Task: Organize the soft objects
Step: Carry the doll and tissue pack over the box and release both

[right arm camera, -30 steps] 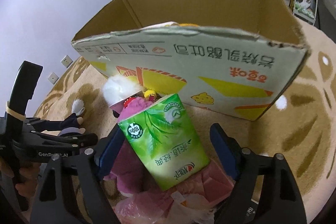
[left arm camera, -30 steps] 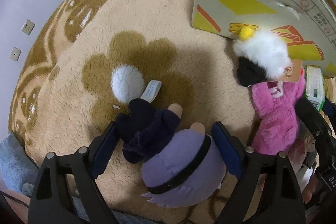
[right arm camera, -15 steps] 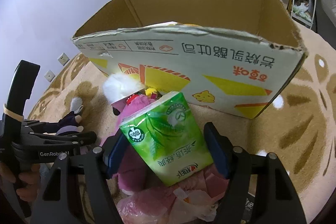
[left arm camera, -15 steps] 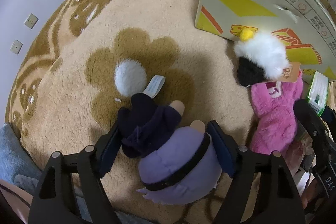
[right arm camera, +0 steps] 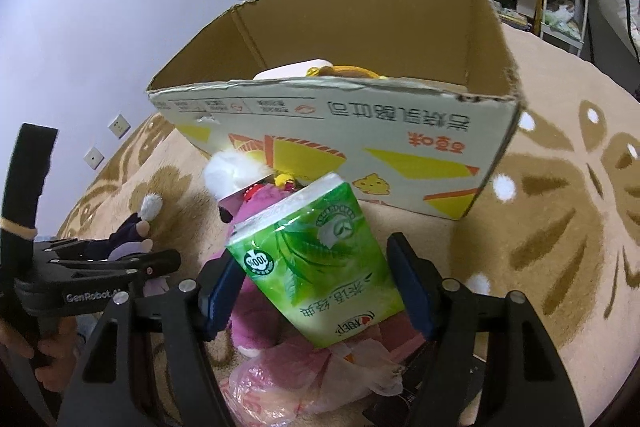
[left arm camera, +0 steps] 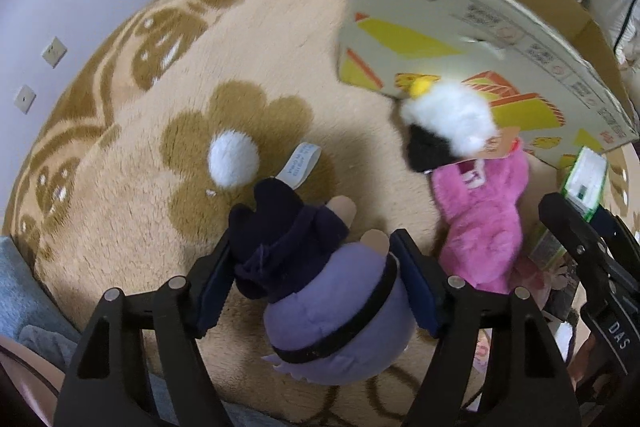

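Left wrist view: open rug (left arm camera: pixel 168 131) spreads to the left; the cardboard box (left arm camera: pixel 460 39) walls the upper right. The left gripper (left arm camera: pixel 312 279), its jaws having just closed further, pinches the purple doll (left arm camera: pixel 336 303).

Right wrist view: the box's open rim stands just ahead, bare rug to its right. The right gripper (right arm camera: pixel 316 287) clamps the green tissue pack (right arm camera: pixel 320 259), above the pink plush (right arm camera: pixel 256 307).

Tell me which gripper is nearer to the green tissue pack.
Right. The right gripper has the green tissue pack between its fingers. The left gripper is off to its left, around the purple plush doll, with the pink plush between.
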Demonstrator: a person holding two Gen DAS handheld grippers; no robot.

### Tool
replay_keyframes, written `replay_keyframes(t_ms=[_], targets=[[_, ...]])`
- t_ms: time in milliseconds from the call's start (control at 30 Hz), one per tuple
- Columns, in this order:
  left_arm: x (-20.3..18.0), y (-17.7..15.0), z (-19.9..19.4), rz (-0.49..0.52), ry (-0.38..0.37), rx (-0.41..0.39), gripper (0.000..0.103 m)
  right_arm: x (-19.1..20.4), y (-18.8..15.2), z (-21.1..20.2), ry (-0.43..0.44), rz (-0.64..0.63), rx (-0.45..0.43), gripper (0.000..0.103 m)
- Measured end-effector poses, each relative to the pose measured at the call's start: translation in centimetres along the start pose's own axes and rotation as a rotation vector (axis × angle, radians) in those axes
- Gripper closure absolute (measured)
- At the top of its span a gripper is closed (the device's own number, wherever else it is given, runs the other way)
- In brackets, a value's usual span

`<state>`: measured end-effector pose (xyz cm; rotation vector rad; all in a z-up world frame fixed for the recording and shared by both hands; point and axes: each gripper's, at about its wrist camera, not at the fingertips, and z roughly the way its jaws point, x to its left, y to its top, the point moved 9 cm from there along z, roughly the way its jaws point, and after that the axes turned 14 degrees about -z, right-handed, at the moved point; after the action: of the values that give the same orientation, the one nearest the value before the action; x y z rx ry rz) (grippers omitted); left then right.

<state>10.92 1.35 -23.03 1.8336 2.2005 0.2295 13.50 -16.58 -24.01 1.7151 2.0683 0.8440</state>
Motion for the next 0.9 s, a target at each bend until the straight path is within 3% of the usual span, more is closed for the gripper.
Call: replay_keyframes(t_ms=[367,567,900], targets=[[-1.6,0.5,-3.0,0.055,-0.017,-0.124,0.028,-0.1,0.4,-1.8,-0.017,0.002,-0.047,0.030],[-2.7,2.1,-5.6,0.100,-0.005,-0.246,0.028,0.0,1.1,-3.2,-0.028,-0.003,-0.086,0.031],[-4.8,4.1,-9.3,0.213,0.000,-0.418,0.028,0.0,2.6,-7.8,-0.045,0.014,-0.238,0.032]])
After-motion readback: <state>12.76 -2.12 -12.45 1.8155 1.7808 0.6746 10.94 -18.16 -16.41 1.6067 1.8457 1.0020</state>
